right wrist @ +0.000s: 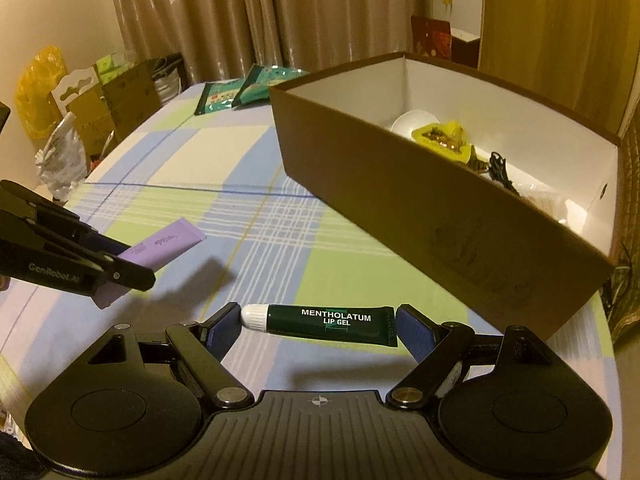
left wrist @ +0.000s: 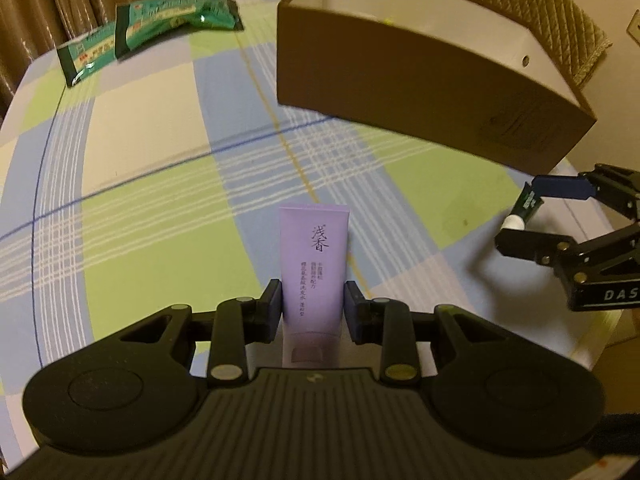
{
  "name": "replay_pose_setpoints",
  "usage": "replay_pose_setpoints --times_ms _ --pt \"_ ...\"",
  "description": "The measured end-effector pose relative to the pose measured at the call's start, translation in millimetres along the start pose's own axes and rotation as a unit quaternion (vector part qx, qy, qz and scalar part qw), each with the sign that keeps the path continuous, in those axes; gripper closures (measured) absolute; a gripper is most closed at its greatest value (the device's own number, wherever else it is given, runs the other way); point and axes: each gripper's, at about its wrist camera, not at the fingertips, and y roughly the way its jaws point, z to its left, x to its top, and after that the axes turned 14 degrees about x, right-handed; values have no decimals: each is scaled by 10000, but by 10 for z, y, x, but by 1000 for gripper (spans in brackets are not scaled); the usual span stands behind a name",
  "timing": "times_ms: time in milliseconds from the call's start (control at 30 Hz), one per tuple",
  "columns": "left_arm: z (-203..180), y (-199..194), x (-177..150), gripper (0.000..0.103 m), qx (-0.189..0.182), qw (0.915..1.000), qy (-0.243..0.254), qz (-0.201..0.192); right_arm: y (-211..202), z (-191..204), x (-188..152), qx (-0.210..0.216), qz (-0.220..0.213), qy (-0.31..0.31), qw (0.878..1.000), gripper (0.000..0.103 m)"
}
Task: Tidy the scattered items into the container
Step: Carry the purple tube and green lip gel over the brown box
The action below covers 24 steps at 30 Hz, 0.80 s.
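My left gripper (left wrist: 314, 304) is shut on a purple tube (left wrist: 314, 256) that stands up between its pads, lifted above the checked tablecloth; the right wrist view shows the same purple tube (right wrist: 168, 242) at the left. My right gripper (right wrist: 318, 326) is shut on a dark green lip gel tube (right wrist: 332, 322) with a white cap, held lengthwise between the pads; that lip gel tube (left wrist: 526, 208) also shows at the right in the left wrist view. The brown cardboard box (right wrist: 400, 208) stands ahead to the right, open at the top, with several items inside. Two green packets (left wrist: 160, 28) lie at the table's far side.
The checked tablecloth (left wrist: 160, 184) covers a rounded table. Curtains (right wrist: 240, 12) hang behind it. Bags and cartons (right wrist: 92, 100) stand on the floor beyond the table's left edge. A quilted chair back (left wrist: 548, 12) rises behind the box.
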Motion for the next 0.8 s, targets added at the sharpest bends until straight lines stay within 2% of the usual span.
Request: replay_pose_setpoints --times_ms 800 --pt "-473 -543 460 76 -466 9949 274 -850 -651 -159 201 -183 -626 -117 9978 22"
